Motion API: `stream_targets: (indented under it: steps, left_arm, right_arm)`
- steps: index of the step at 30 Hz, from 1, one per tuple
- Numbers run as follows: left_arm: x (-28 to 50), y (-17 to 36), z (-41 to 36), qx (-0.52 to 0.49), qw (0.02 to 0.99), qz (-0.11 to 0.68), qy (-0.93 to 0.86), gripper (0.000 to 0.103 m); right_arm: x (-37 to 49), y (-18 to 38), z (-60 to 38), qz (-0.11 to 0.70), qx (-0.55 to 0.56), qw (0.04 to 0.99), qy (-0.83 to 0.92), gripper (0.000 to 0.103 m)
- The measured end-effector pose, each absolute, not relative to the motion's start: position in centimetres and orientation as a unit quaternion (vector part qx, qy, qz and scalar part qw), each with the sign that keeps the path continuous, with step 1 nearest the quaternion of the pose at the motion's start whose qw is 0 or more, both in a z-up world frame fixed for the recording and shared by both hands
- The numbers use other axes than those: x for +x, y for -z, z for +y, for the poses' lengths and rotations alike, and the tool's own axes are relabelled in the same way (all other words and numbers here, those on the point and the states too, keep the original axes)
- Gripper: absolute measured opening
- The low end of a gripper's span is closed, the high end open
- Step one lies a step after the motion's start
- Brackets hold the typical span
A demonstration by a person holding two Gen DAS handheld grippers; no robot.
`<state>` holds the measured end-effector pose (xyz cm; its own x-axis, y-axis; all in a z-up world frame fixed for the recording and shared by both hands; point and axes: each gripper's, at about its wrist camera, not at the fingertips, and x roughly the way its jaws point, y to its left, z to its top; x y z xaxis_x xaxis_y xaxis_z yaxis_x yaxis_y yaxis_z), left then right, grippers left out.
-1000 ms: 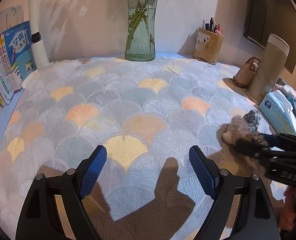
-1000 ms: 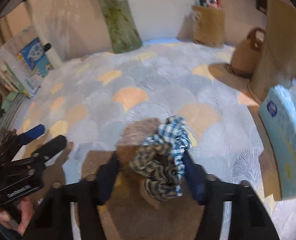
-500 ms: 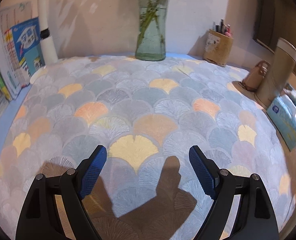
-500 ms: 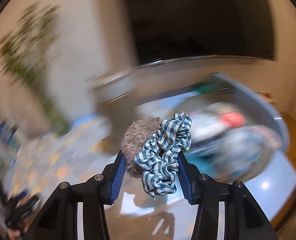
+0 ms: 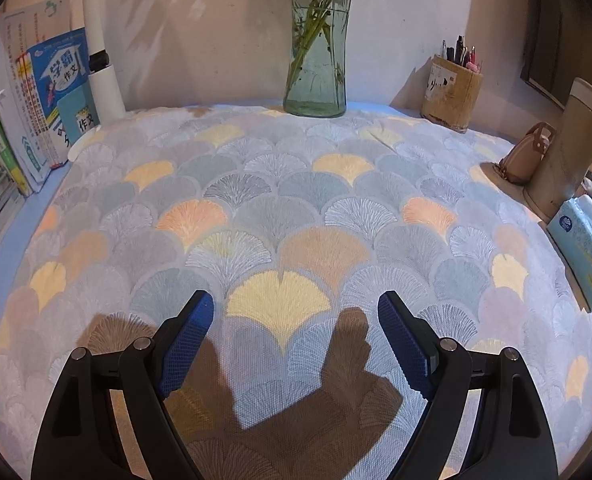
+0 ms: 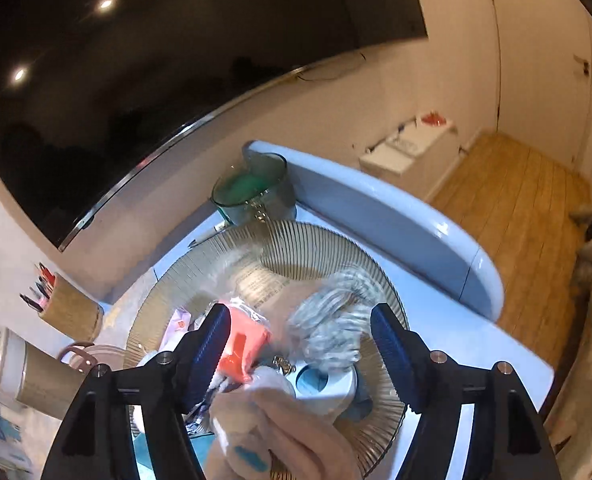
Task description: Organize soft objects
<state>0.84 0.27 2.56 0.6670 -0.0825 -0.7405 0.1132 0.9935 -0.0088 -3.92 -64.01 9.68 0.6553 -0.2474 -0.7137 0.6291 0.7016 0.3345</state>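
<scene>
the gingham scrunchie (image 6: 328,330) is a blurred grey-blue bundle dropping between the pads of our right tool (image 6: 300,344), over the ribbed wire basket (image 6: 324,240) that already holds a plush toy (image 6: 280,432) and an orange packet (image 6: 242,350). the right tool's jaws are opening and the pads no longer press on the scrunchie, so we judge this as the release: one more soft thing goes in with the others. a second ago that tool held the scrunchie clamped above the patterned cloth; half a second ago it was mid-swing toward the basket, still gripping it. our left tool (image 5: 296,340) hangs wide and empty over the fan-patterned cloth (image 5: 296,208) on the tabletop, as it did before. the right tool no longer shows at the cloth's right edge. the glass vase (image 5: 316,80), pen holder (image 5: 452,92) and tissue pack (image 5: 584,256) stand unchanged.
</scene>
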Motion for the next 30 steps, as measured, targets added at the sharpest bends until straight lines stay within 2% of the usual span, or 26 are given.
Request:
stream_targets:
  steps: [7, 9, 12, 16, 18, 21, 23, 30]
  left_arm:
    - [0.5, -2.8, -0.1, 0.027, 0.917, 0.395, 0.057, 0.084]
    - [0.4, -2.9, -0.2, 0.030, 0.917, 0.394, 0.057, 0.084]
    - [0.0, -3.3, -0.1, 0.031, 0.917, 0.392, 0.060, 0.084]
    - [-1.5, -5.0, 1.0, 0.012, 0.933, 0.357, 0.053, 0.084]
    - [-2.1, -5.2, 1.5, 0.013, 0.939, 0.342, 0.039, 0.086]
    - [-1.9, -4.8, 1.8, 0.028, 0.945, 0.326, 0.009, 0.088]
    - [-1.2, -4.3, 2.1, 0.027, 0.939, 0.342, -0.006, 0.088]
    - [-2.0, -4.5, 2.6, 0.011, 0.948, 0.318, 0.010, 0.088]
  right_arm:
    - [-7.2, -12.2, -58.1, 0.292, 0.252, 0.893, 0.230, 0.071]
    - [-7.8, -13.4, -53.2, 0.286, 0.226, 0.912, 0.187, 0.073]
    - [-8.0, -14.2, -45.2, 0.287, 0.191, 0.931, 0.119, 0.082]
    - [-8.4, -15.2, -32.5, 0.303, 0.103, 0.948, 0.004, 0.083]
    - [-8.7, -15.3, -27.1, 0.300, 0.070, 0.950, -0.047, 0.091]
    - [-8.4, -14.1, -20.7, 0.268, 0.032, 0.960, -0.077, 0.101]
    - [-7.5, -12.1, -17.7, 0.229, -0.016, 0.972, -0.048, 0.101]
    - [-4.1, -4.6, -16.0, 0.220, -0.052, 0.974, -0.011, 0.101]
